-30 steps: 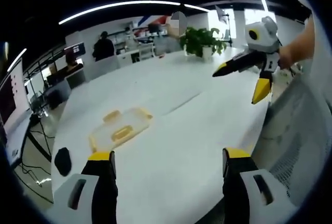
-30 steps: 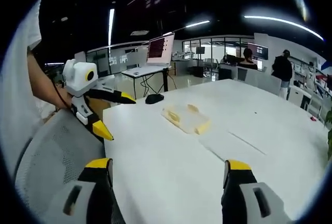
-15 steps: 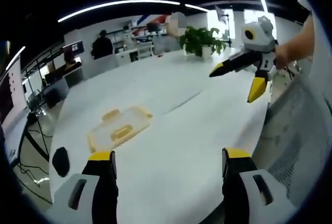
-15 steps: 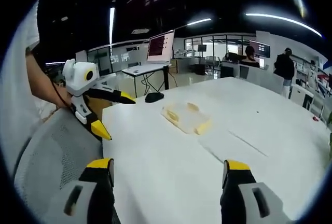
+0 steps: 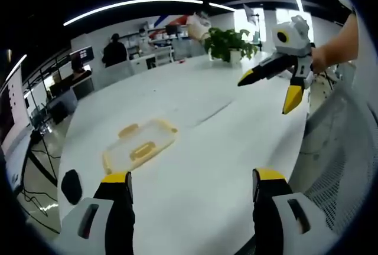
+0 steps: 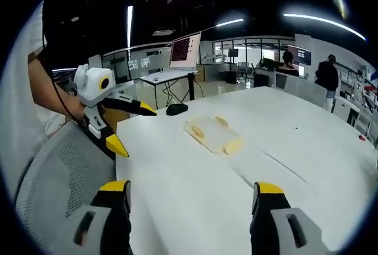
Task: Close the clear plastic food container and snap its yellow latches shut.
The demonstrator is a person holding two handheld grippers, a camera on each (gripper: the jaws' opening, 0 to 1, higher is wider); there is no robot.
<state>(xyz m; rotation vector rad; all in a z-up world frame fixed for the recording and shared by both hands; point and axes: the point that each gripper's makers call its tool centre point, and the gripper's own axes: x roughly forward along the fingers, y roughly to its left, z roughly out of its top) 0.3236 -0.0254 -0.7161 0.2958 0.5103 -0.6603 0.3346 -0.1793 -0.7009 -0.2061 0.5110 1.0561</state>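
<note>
Open-plan office, dark ceiling with strip lights, desks and monitors at the back; work surface was a big white table (image 5: 195, 149). Clear plastic food container (image 5: 140, 147) sat flat on the table toward its far-left part in the left gripper view, yellow latches (image 5: 127, 130) visible along its edges, lid appeared down on it; whether the latches were snapped was too small to tell. Same container (image 6: 211, 134) showed mid-table in the right gripper view, nothing touching it.

Left gripper (image 5: 192, 185) hung low over the near table edge, jaws spread wide, nothing between them. It also showed in the right gripper view (image 6: 132, 127), held in a hand over a mesh chair back (image 6: 59, 178), yellow-tipped jaws apart.

Right gripper (image 6: 194, 195) likewise near the table edge, jaws wide and empty. Seen from the left gripper view (image 5: 271, 91) it was up in the air, well apart from the container, jaws splayed.

Black mouse (image 5: 71, 185) lay at the table's near-left corner, near the container but apart from it. Potted plant (image 5: 229, 43) at the far end of the table. A few people stood at the back desks
</note>
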